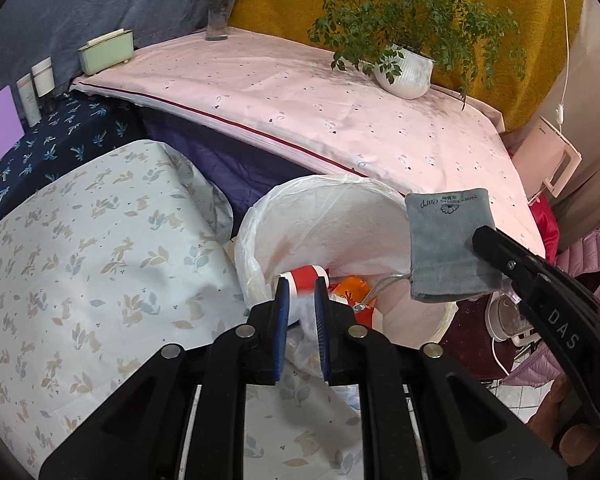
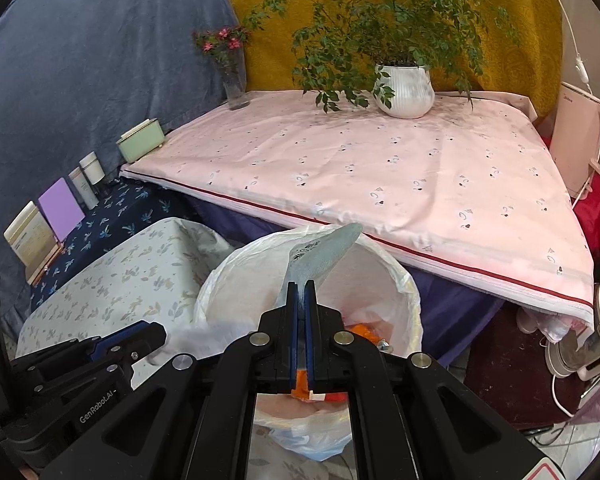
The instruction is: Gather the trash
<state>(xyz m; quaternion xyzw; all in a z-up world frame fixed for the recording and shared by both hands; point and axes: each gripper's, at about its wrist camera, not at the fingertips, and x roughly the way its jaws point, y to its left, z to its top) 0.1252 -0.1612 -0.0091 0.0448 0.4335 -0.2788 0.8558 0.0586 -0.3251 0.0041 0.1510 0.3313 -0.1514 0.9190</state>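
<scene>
A round bin lined with a white plastic bag [image 1: 332, 196] [image 2: 396, 276] stands below both grippers, with orange wrappers [image 1: 352, 290] [image 2: 364, 330] inside. My left gripper [image 1: 301, 292] [image 2: 156, 336] hangs over the bin's near rim. A red-and-white packet [image 1: 306, 276] with a clear lower part sits between its blue pads, which lie close against its sides. My right gripper [image 2: 302, 285] [image 1: 480, 240] is shut on a flat grey drawstring pouch [image 2: 320, 256] [image 1: 444, 248], held above the bin's opening with its cord dangling.
A low surface under a leaf-print cloth [image 1: 80, 260] [image 2: 112, 280] lies left of the bin. Behind the bin is a table with a pink cloth [image 1: 320, 100] [image 2: 380, 168], carrying a potted plant [image 2: 404, 88], a flower vase [image 2: 234, 80] and a green box [image 1: 106, 50]. Small appliances [image 2: 580, 340] crowd the floor at right.
</scene>
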